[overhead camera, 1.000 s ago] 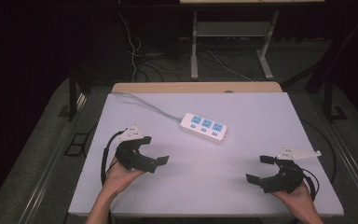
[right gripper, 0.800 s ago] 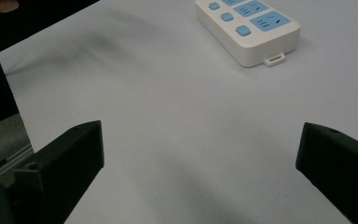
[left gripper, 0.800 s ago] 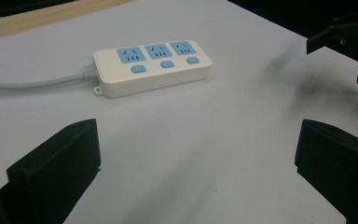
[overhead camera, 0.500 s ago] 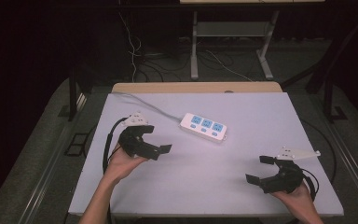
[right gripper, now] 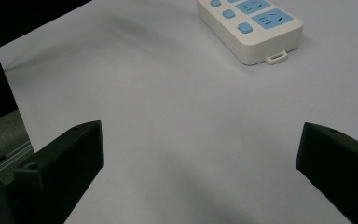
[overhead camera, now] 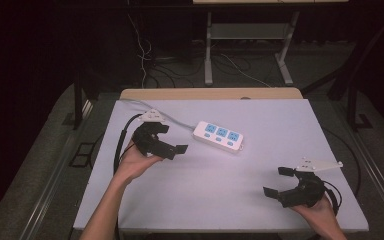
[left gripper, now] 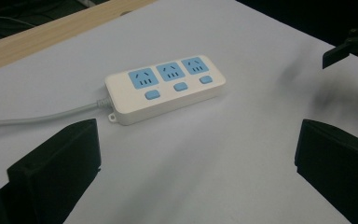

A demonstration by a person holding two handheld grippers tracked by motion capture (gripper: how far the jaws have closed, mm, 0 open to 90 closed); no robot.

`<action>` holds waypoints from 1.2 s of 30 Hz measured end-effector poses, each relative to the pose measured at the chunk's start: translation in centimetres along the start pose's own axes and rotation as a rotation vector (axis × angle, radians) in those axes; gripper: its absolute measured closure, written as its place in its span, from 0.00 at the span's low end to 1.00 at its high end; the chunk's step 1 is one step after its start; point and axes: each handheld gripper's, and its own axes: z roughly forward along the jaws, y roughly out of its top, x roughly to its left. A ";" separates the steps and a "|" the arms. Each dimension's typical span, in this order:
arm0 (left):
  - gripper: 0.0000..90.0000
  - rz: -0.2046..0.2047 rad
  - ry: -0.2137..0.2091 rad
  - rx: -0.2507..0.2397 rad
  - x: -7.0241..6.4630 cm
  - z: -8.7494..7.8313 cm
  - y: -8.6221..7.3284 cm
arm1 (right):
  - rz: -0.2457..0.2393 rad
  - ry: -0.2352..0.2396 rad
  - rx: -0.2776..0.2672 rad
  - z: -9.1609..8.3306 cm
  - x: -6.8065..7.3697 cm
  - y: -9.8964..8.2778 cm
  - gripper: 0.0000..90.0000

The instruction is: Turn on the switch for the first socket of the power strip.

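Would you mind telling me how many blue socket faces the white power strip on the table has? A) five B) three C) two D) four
B: the left gripper view shows the power strip with three blue socket faces in a row, each with a small blue button beside it, and the high view shows the same three on the power strip.

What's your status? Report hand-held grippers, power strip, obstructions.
Left hand-held gripper open, empty, near power strip. Right hand-held gripper open, empty, at near right corner. Strip flat on table, untouched. Nothing between.
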 end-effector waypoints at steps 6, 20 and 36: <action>0.00 0.005 0.002 0.029 0.6 1.0 1.0 | -0.001 -0.001 0.002 0.0 0.0 0.0 0.00; 0.00 0.023 0.029 0.097 2.0 3.1 3.5 | -0.007 -0.003 0.006 0.0 0.0 0.0 0.00; 0.12 -0.011 0.033 0.109 3.0 5.8 6.0 | -0.015 -0.002 0.015 0.1 0.1 0.0 0.00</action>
